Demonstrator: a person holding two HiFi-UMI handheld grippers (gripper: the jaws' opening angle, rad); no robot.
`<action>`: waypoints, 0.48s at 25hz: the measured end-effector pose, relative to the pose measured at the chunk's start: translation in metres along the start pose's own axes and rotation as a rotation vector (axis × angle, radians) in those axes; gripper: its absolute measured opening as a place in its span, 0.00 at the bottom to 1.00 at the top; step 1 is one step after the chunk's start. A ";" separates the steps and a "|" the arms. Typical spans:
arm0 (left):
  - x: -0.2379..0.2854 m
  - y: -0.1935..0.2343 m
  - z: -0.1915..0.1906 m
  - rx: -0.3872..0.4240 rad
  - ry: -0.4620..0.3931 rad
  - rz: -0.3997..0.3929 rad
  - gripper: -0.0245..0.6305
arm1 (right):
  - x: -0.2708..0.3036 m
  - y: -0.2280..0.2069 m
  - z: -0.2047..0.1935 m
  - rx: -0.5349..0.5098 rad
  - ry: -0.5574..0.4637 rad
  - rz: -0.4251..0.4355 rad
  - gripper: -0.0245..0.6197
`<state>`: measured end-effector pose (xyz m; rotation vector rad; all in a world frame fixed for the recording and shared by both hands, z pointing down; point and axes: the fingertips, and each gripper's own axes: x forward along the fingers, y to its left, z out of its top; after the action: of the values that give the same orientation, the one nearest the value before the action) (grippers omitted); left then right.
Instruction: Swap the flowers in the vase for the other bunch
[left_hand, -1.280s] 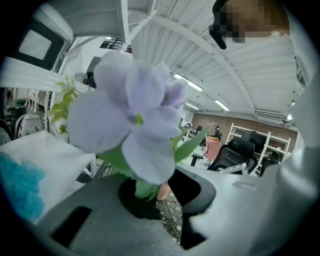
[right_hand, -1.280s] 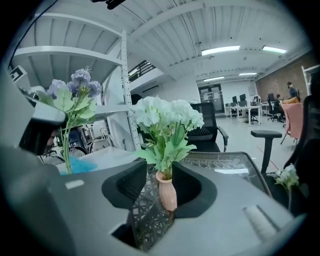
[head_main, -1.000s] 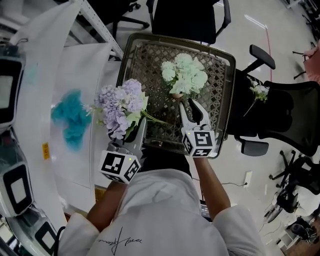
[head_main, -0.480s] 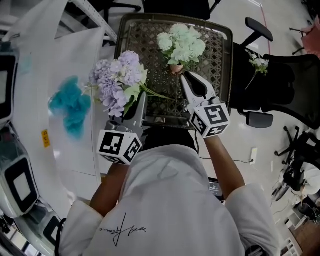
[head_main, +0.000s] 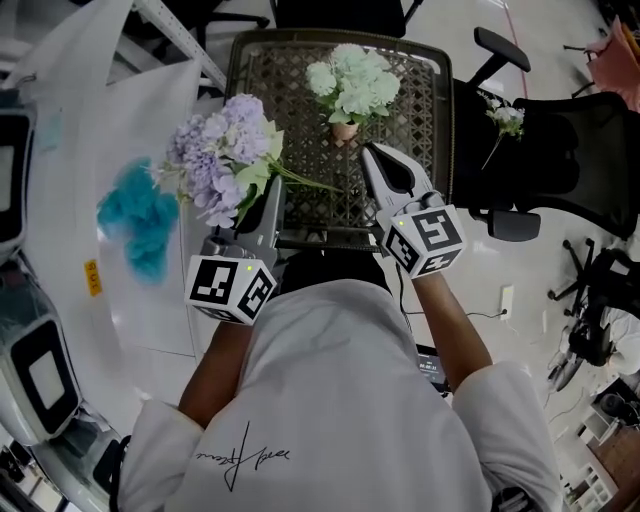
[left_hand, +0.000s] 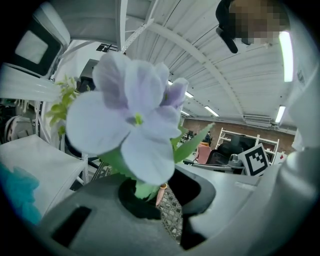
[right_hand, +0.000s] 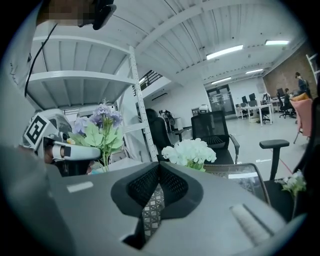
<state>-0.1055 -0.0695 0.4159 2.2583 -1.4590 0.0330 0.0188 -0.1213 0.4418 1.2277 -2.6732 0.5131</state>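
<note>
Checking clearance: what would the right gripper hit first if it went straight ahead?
Probably the pale flower bunch in its vase, just beyond the shut, empty right gripper; depth is hard to judge.

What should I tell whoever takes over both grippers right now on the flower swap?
Left gripper: shut on the stems of the purple bunch, held up at the left edge of the wicker table.
Right gripper: jaws have just been closing and are now shut with nothing between them, just short of the vase.
White bunch: standing in the vase on the wicker table.
Done: the white bunch is in the vase and the purple one is out.
Left: probably only setting the purple bunch down.
</note>
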 end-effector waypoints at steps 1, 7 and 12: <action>-0.001 0.000 0.002 0.001 -0.003 -0.004 0.10 | -0.002 0.002 0.001 0.001 -0.001 -0.003 0.05; -0.007 -0.002 0.012 0.001 -0.028 -0.007 0.10 | -0.012 0.007 0.004 0.008 0.000 -0.010 0.05; -0.012 -0.008 0.019 -0.008 -0.046 -0.015 0.10 | -0.027 0.007 0.014 -0.033 -0.015 -0.039 0.05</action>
<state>-0.1080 -0.0636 0.3932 2.2772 -1.4628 -0.0291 0.0311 -0.1028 0.4192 1.2775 -2.6533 0.4542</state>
